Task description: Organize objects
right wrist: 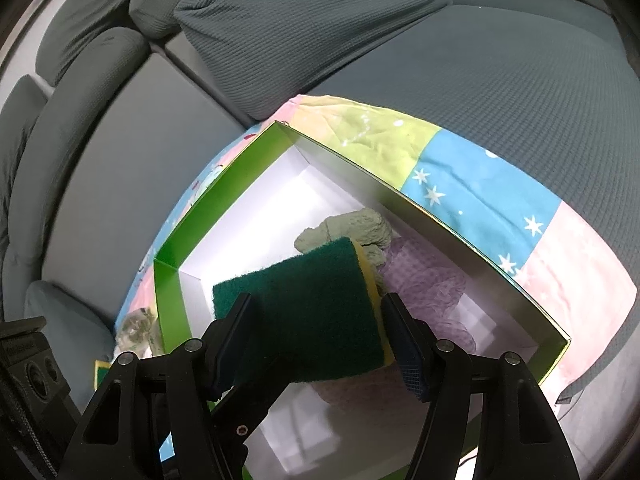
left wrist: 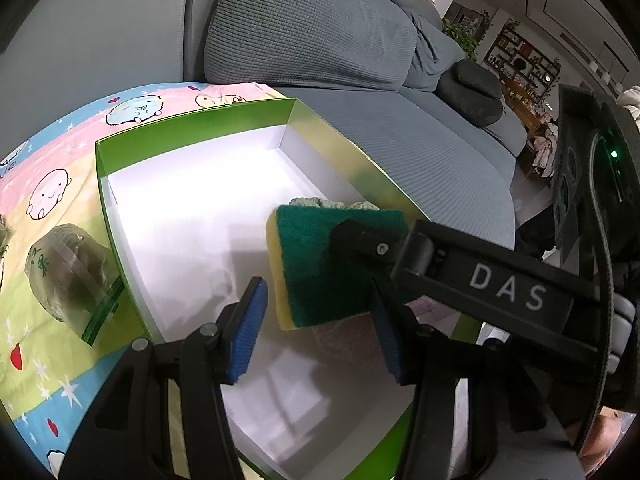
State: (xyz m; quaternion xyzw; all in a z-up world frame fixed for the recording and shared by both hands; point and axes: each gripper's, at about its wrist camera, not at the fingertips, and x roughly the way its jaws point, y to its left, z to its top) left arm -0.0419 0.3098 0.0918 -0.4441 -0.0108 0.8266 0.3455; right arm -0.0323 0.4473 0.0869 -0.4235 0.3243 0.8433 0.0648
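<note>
One readable word: "DAS"

In the left wrist view, at the right of the frame, white capital letters "DAS" stand on the black body of the right gripper [left wrist: 352, 236]. Green marks on the clear wrapped bundle [left wrist: 68, 276] at the left edge are too blurred to read.

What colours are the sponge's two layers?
The sponge has a dark green scouring layer on a yellow foam layer; the left wrist view shows both best.
</note>
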